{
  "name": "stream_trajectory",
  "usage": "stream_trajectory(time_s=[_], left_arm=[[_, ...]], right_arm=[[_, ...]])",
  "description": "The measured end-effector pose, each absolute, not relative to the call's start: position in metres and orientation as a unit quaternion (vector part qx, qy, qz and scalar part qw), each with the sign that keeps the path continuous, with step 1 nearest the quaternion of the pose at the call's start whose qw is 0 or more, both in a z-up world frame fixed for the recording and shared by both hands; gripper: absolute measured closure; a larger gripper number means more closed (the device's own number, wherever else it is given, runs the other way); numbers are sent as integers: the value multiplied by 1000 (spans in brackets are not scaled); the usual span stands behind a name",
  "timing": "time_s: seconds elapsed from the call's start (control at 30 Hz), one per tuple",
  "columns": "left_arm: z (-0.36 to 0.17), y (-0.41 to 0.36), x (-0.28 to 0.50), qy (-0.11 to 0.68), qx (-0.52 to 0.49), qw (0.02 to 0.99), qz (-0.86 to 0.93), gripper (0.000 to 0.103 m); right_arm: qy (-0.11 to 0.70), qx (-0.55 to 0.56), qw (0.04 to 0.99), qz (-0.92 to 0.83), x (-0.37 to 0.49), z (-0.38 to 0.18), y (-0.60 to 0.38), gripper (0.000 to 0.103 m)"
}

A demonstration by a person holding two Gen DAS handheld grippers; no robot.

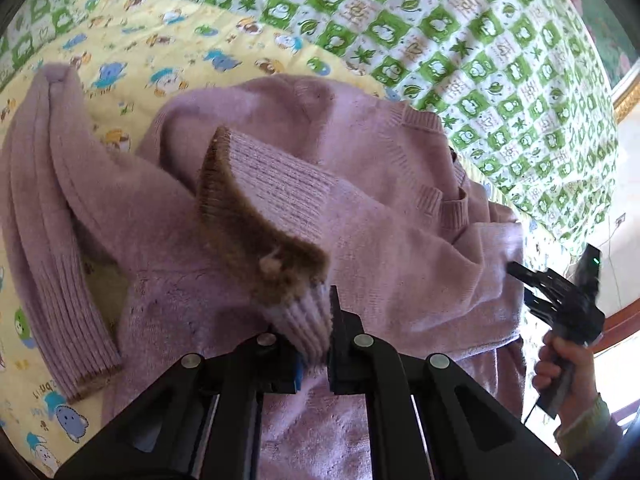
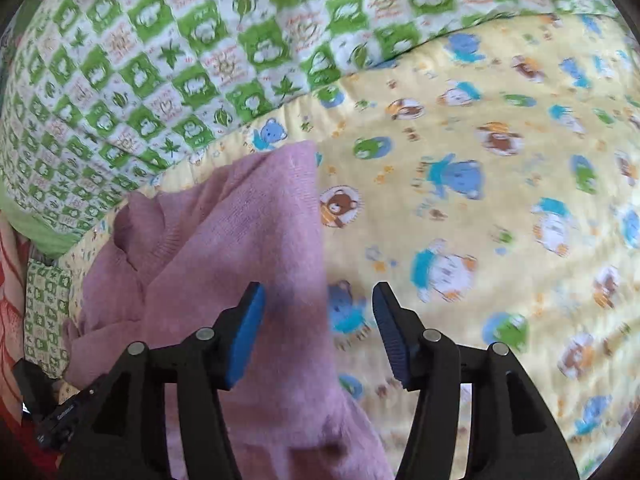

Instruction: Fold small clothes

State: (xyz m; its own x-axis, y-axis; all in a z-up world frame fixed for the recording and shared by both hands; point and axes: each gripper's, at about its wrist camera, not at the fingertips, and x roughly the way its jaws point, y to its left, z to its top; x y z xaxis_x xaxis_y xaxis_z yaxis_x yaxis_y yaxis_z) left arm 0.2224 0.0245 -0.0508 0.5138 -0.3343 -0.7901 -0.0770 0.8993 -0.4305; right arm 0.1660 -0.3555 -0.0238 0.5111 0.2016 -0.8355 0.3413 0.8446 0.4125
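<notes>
Yellow sheet (image 2: 500, 208) lies open beside sweater (image 2: 240, 240).

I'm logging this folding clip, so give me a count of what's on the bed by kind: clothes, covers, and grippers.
Clothes: 1, the lilac sweater, its brown-trimmed cuff clamped in the left gripper.
Covers: 2, the yellow cartoon-bear sheet and the green checked quilt.
Grippers: 2, the left gripper and the open right gripper.
Total: 5.

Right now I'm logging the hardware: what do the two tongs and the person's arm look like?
Both tongs, left and right, have black angular linkage arms with silver round pivot pins and blue ribbed pads. The right one carries a small green light and a thin dark cable. The hand is bare, with a pale green cuff.
</notes>
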Motion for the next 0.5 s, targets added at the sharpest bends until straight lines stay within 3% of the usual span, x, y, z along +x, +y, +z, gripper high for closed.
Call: stream_trajectory(time_s=[0.07, 0.1, 0.13, 0.3, 0.5], left_arm=[[-45, 24, 223, 484, -202, 847, -82, 97], [-40, 22, 223, 484, -200, 848, -84, 97], [-37, 21, 225, 480, -201, 849, -89, 97], [-32, -8, 241, 471, -193, 851, -128, 97], [-64, -32, 252, 499, -154, 845, -121, 97]], right_arm=[[499, 263, 825, -36, 176, -31, -351, 50], [496, 256, 829, -31, 178, -27, -353, 87], [492, 257, 831, -27, 178, -21, -357, 94], [454, 221, 861, -68, 160, 18, -399, 95], [472, 234, 844, -99, 152, -11, -427, 96]])
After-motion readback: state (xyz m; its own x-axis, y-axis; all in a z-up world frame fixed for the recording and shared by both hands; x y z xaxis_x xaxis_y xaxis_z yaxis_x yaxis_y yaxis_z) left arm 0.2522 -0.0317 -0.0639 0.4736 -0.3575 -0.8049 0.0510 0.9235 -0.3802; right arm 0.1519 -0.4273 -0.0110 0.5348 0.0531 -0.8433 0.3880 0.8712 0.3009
